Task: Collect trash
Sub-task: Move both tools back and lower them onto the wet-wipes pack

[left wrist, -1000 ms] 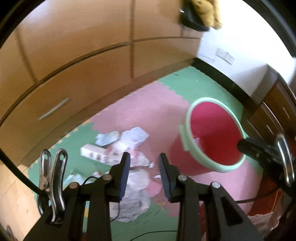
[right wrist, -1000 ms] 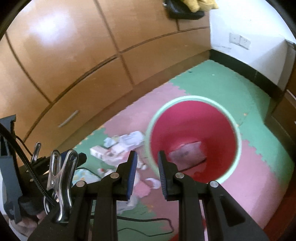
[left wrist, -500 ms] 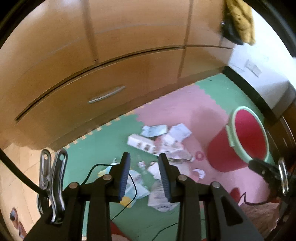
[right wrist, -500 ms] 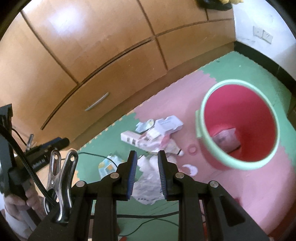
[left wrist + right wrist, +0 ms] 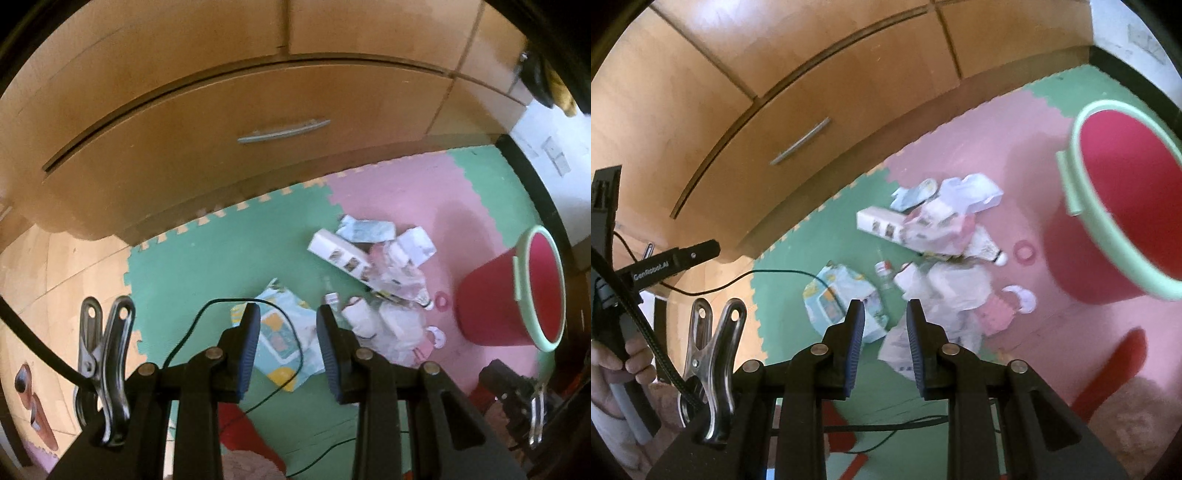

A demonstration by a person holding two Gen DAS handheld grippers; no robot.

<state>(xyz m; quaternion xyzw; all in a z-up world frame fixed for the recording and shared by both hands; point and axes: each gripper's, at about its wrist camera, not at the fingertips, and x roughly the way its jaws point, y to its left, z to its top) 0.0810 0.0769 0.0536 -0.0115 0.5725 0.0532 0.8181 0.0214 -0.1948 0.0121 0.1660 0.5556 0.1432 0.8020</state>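
Observation:
A pile of trash lies on the foam mat: a white box point(image 5: 338, 254) point(image 5: 882, 223), a light-blue printed packet point(image 5: 282, 332) point(image 5: 842, 295), crumpled wrappers point(image 5: 395, 280) point(image 5: 945, 229), a white plastic bag point(image 5: 953, 288) and a small bottle point(image 5: 884, 273). The red bin with a green rim point(image 5: 517, 295) point(image 5: 1067, 184) stands to the right of the pile. My left gripper point(image 5: 287, 308) hangs open above the blue packet, holding nothing. My right gripper point(image 5: 884, 304) is open and empty above the packet and the plastic bag. Neither touches the trash.
A wooden cabinet with a drawer handle point(image 5: 282, 131) point(image 5: 799, 142) runs along the back. A thin black cable point(image 5: 207, 317) crosses the mat over the packet. A pink ring point(image 5: 1024, 252) lies near the bin. Bare wood floor point(image 5: 55, 266) lies left of the mat. A hand point(image 5: 613, 354) holds the left gripper.
Both views have swung left from the bin to the trash pile and sunk a little towards it. The bin now sits at the right edge. The jaws look unchanged.

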